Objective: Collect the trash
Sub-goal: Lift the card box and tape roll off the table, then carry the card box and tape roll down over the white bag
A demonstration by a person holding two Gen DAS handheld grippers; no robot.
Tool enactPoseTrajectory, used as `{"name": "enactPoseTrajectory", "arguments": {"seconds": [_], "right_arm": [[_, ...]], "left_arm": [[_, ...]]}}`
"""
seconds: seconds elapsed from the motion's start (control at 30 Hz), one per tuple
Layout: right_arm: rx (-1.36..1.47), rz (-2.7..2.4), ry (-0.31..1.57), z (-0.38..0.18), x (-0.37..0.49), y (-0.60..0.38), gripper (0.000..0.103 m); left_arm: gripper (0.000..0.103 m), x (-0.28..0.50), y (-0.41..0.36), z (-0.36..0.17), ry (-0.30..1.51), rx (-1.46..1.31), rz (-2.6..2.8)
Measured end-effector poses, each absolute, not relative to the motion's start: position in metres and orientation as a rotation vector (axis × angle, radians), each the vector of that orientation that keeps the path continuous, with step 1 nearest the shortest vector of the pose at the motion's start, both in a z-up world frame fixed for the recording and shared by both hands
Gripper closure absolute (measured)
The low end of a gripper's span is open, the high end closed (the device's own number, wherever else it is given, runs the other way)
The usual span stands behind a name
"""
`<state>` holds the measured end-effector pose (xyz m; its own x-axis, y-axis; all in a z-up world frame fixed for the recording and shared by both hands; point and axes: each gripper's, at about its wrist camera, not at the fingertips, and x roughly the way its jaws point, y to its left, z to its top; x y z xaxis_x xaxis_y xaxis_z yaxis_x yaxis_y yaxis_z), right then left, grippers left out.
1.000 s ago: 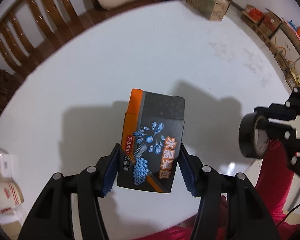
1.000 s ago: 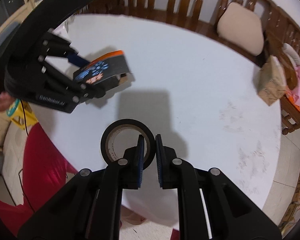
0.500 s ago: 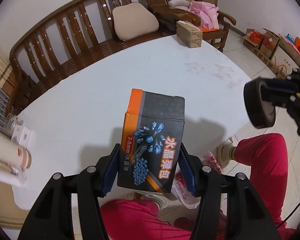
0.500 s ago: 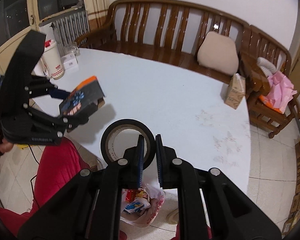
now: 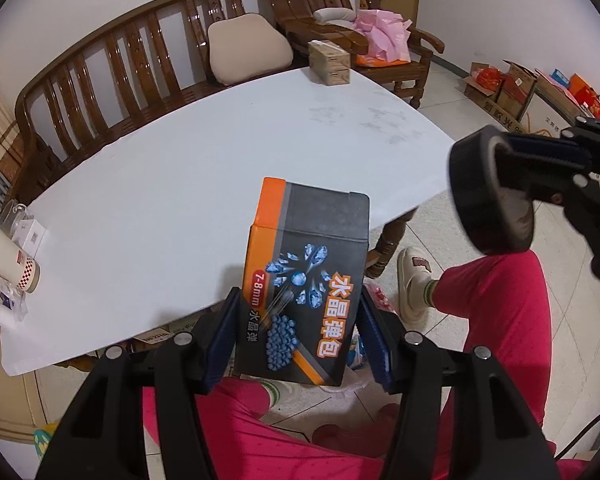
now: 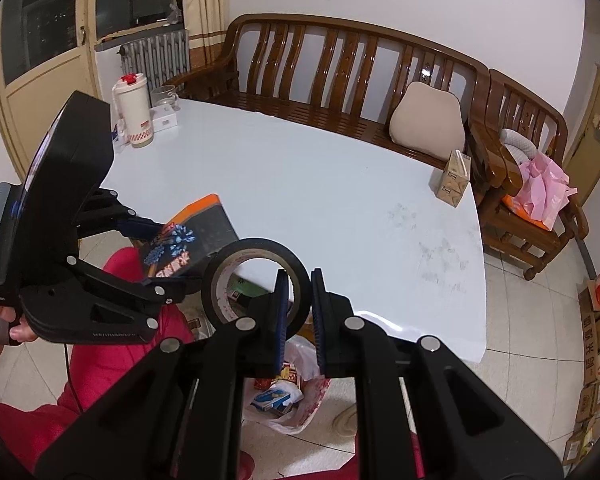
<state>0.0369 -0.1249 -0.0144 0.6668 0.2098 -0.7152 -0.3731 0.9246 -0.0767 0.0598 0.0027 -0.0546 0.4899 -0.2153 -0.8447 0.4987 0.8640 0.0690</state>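
The black and orange box (image 5: pixel 306 288), printed with blue crystal shapes and white and orange characters, sits upright between the blue pads of the left gripper (image 5: pixel 298 334), which is clamped on its lower sides. It is held in the air at the near edge of the white table (image 5: pixel 180 184), partly over the table's rim and partly over the floor. In the right wrist view the same box (image 6: pixel 192 240) shows tilted, in the left gripper (image 6: pixel 156 256), at the table's near left corner.

The roll of black tape (image 6: pixel 256 284) is pinched through its wall by the right gripper (image 6: pixel 298 312): one pad is inside the ring, the other outside, the jaws nearly together. From the left wrist view the roll (image 5: pixel 492 192) hangs edge-on at the right, off the table and above the person's red trouser leg (image 5: pixel 500 320).

Below both grippers, on the tiled floor, a thin plastic bag (image 6: pixel 296 396) lies open with small packets inside. A slippered foot (image 5: pixel 414 280) stands beside the table leg.

On the table's far corner stands a small cardboard box (image 6: pixel 452 178); at the opposite end a white lidded cup (image 6: pixel 134 112) stands with a glass and small white boxes. Behind the table runs a wooden bench (image 6: pixel 340 72) with a beige cushion (image 6: pixel 426 120).
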Motion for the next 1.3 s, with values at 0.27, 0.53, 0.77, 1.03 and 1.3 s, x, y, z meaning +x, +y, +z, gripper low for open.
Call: {"name": "enactPoseTrajectory", "arguments": {"seconds": [0.27,0.53,0.77,1.03,1.3], "right_arm": [[-0.221,0.339,0.793,-0.033,0.009,-0.125,0.091],[-0.213,0.340,0.841,-0.062,-0.001,-0.125,0.091],[-0.187,0.336,0.897,-0.089,0.002,-0.127,0.091],[-0.161,0.316,0.960,-0.120,0.017,-0.132,0.091],[-0.127,0.290,1.042,-0.169,0.035,-0.142,0.091]], "left_arm": [[0.048,0.031,-0.006,-0.068,0.957,0.347,-0.436],[0.048,0.025,-0.013,-0.098,0.996,0.344,-0.444],[0.048,0.035,-0.013,-0.131,1.065,0.309,-0.475],[0.048,0.051,-0.016,-0.173,1.155,0.269,-0.512],[0.048,0.072,-0.024,-0.223,1.254,0.256,-0.498]]}}
